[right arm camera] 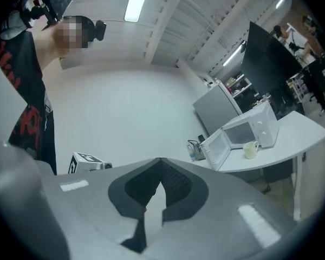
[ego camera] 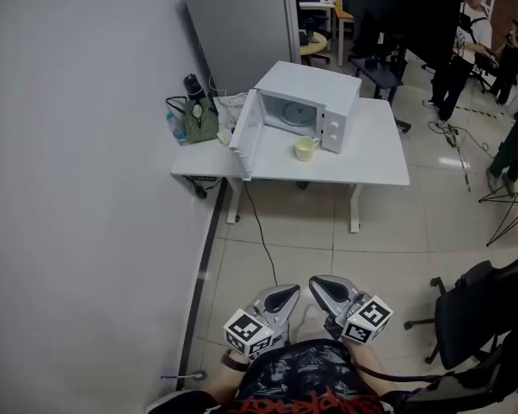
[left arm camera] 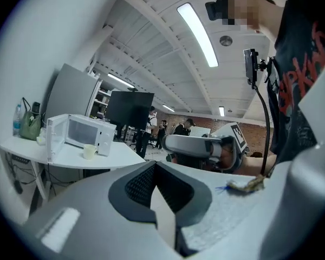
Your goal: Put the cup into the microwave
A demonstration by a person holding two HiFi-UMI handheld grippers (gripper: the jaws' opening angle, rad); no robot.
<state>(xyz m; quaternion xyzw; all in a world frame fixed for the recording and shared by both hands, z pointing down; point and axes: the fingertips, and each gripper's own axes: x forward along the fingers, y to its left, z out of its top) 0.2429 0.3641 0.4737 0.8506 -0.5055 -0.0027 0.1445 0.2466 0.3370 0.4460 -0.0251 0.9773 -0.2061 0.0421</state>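
Table (ego camera: 375,158) surface, white and well apart from the person, carried the microwave (ego camera: 315,93), whose door (ego camera: 246,136) stood swung open to the left. Both tools hung close to the body, far short of the table: the left gripper (ego camera: 285,295) had its jaws pressed together on nothing, and the right gripper (ego camera: 321,286) looked the same. Smallest, the cup (ego camera: 305,148) stood on the table just before the oven's control panel, outside the cavity. Jaws arriving closed would probably tip or shove the cup; a careless swing might clip the open door.
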